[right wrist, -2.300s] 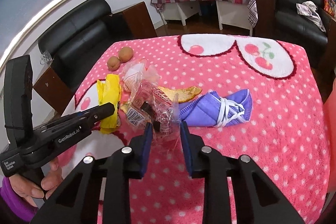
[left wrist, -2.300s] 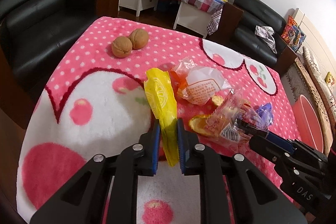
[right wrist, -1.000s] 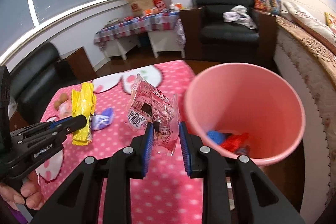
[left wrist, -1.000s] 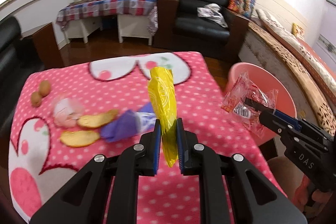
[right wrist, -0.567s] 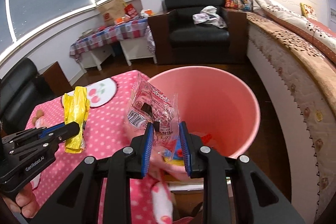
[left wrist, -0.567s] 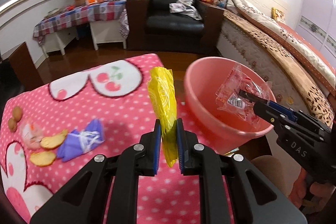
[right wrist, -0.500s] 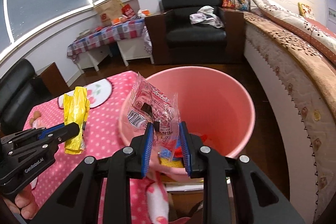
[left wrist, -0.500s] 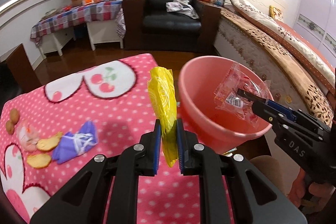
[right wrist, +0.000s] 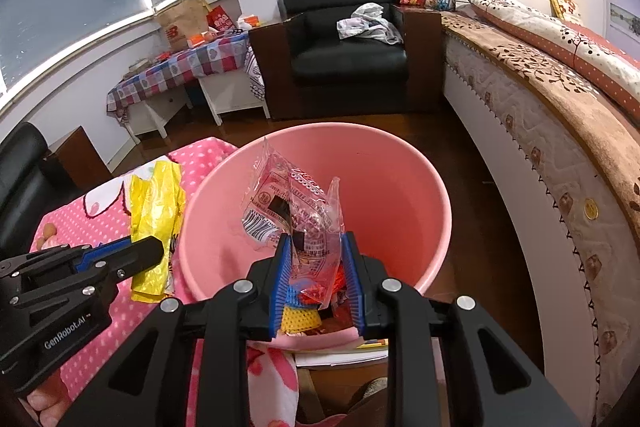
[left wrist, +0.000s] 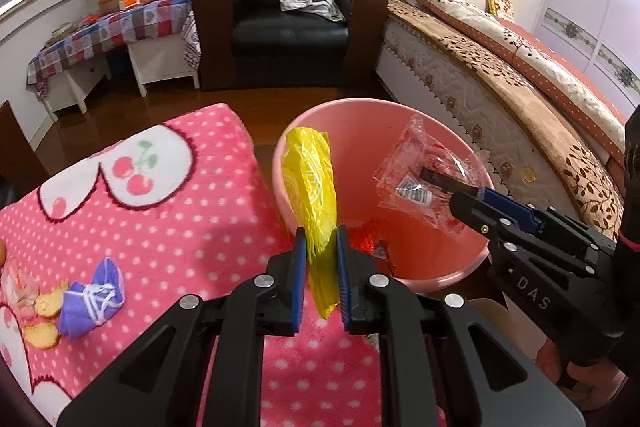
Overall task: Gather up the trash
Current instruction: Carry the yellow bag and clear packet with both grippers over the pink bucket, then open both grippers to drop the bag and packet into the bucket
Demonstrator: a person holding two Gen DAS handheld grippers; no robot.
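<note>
Two pieces of trash had travelled with me from the tabletop (left wrist: 168, 227) to the pink bin (right wrist: 400, 195). My left gripper (left wrist: 322, 259) kept its jaws pinched on the yellow wrapper (left wrist: 312, 187), which now stood upright at the bin's near rim, no longer over the blanket. My right gripper (right wrist: 316, 259) kept its jaws clamped on the clear red-printed wrapper (right wrist: 288, 207), now hanging over the bin's mouth above red, blue and yellow scraps inside. Left behind on the tabletop lay the purple mask (left wrist: 92, 295) and orange peels (left wrist: 40, 335).
</note>
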